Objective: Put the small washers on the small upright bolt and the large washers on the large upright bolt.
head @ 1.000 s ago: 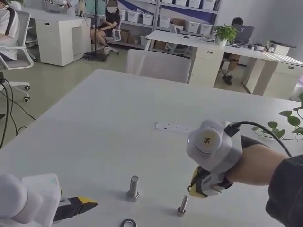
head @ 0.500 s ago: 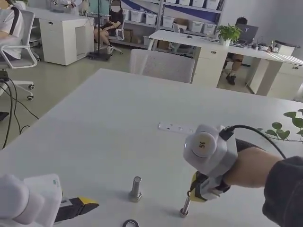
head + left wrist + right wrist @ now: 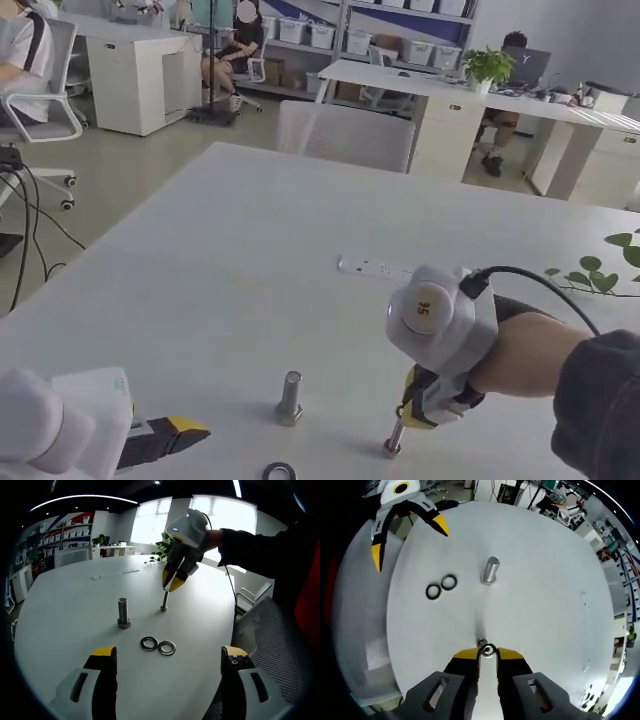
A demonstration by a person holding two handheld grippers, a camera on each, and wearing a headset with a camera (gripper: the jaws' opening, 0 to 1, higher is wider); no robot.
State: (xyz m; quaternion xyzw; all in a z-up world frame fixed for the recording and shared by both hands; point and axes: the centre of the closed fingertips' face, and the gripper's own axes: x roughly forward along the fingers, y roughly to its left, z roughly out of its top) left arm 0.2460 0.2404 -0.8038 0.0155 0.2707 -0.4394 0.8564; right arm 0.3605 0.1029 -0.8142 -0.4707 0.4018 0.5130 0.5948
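**Work surface.** The white desk (image 3: 230,260) carries a power strip (image 3: 375,267) toward its middle. The large bolt (image 3: 290,398) and the small bolt (image 3: 394,440) stand upright close to the near edge, near each other but apart. Beyond the far edge are office chairs, more desks, shelving with bins, potted plants and seated people.

**Claws.** The right claw (image 3: 488,656) points down over the small bolt, its jaws closed on a small washer (image 3: 488,650) right at the bolt's top. The left claw (image 3: 168,654) hovers by the near edge with its jaws spread wide, holding nothing.

**Limits of view.** Two large washers (image 3: 143,643) lie flat and touching, in front of the left claw. In the head view the bottom of the picture cuts off a washer. Contact between small washer and bolt cannot be confirmed.
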